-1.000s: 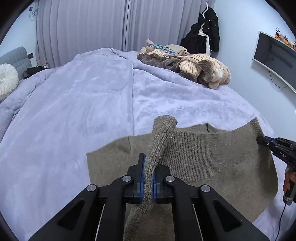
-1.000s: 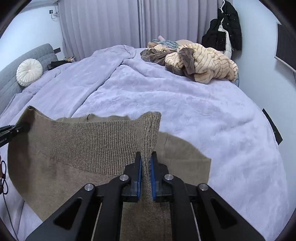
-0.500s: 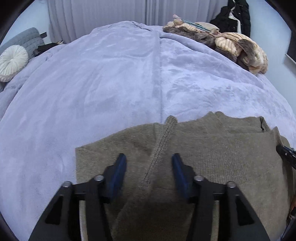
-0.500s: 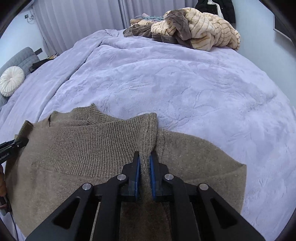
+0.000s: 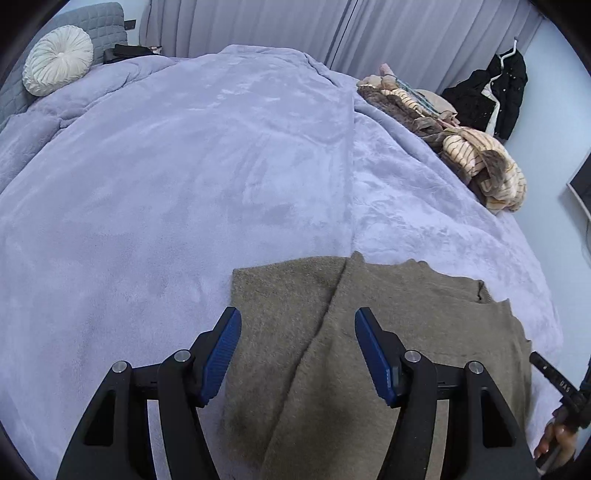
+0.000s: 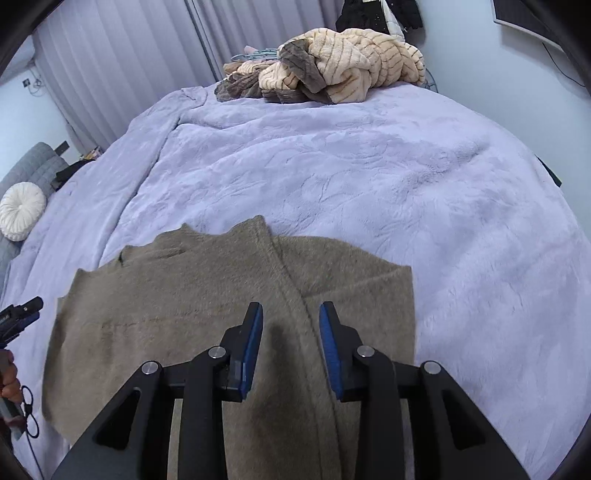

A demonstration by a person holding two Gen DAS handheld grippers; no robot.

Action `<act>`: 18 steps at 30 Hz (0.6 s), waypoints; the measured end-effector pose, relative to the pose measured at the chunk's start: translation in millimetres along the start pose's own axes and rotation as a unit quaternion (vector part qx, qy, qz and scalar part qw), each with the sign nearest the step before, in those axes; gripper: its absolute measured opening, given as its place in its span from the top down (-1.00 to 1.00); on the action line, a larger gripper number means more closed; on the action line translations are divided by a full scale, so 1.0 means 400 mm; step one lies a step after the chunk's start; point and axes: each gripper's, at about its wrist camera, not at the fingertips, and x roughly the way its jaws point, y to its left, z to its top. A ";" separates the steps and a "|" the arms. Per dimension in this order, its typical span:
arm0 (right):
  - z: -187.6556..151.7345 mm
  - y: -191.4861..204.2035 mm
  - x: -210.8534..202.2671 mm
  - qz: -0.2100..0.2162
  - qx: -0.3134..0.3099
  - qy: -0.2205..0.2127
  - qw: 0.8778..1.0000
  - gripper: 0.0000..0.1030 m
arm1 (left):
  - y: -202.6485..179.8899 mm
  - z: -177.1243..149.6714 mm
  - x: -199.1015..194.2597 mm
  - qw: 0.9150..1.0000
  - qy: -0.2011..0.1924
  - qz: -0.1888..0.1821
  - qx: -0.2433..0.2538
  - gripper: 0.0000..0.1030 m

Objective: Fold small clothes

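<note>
Both grippers have let go since the earlier frames: one second back each was clamped on a raised fold of the brown sweater (image 5: 388, 332), half a second back only the right one was, and now neither holds anything. Left gripper (image 5: 297, 350): jaws spread wide, blue pads (image 5: 221, 354) bare, hovering over the left portion of the sweater. Right gripper (image 6: 291, 343): jaws parted to a moderate gap, narrower than the left, nothing between them, positioned over the folded-in edge on the sweater's right side. Sweater lies flat on the lavender blanket (image 5: 184, 184) at the near edge of the bed, both side portions folded inward over the body, so a diagonal edge runs up toward the collar in each wrist view; the collar notch (image 6: 122, 258) faces away from the cameras. Right gripper's tip shows at the lower right margin of the left wrist view, just beside the sweater's edge, with part of a hand below it. Far side of the bed: heap of striped beige and brown clothes (image 6: 343, 66). Round white cushion (image 5: 57, 59) rests against the grey headboard (image 5: 107, 18). Black jacket (image 5: 495, 92) hangs at the wall near the grey curtains (image 5: 258, 26).
</note>
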 end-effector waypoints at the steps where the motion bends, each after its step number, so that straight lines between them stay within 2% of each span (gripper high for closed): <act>1: -0.017 0.009 -0.015 0.014 -0.003 0.002 1.000 0.33 | 0.001 -0.003 -0.007 1.000 -0.002 -0.002 -0.004 -0.27; 3: -0.053 0.030 -0.034 0.036 -0.013 0.015 0.999 0.33 | 0.000 -0.009 -0.017 1.000 -0.003 0.014 -0.002 -0.27; 5: -0.093 0.038 -0.060 0.061 -0.007 0.022 0.998 0.32 | -0.007 -0.030 -0.028 1.000 0.011 -0.001 0.010 -0.27; 6: -0.114 0.037 -0.072 0.078 0.000 0.028 0.997 0.25 | -0.009 -0.047 -0.037 1.000 0.015 -0.006 0.019 -0.27; 7: -0.141 0.031 -0.084 0.098 0.013 0.038 0.994 0.05 | -0.012 -0.070 -0.048 0.999 0.018 -0.006 0.030 -0.27; 8: -0.165 0.023 -0.092 0.110 0.025 0.046 0.992 -0.03 | -0.015 -0.096 -0.055 0.999 0.021 0.000 0.042 -0.27; 10: -0.216 -0.003 -0.104 0.128 0.060 0.062 0.988 -0.06 | -0.009 -0.150 -0.067 0.998 0.032 0.014 0.057 -0.27; 13: -0.289 -0.052 -0.119 0.157 0.121 0.084 0.976 -0.06 | 0.035 -0.211 -0.082 0.998 0.052 0.008 0.023 -0.27; 18: -0.378 -0.102 -0.146 0.173 0.192 0.083 0.963 -0.12 | 0.112 -0.304 -0.119 0.995 0.078 -0.015 -0.062 -0.27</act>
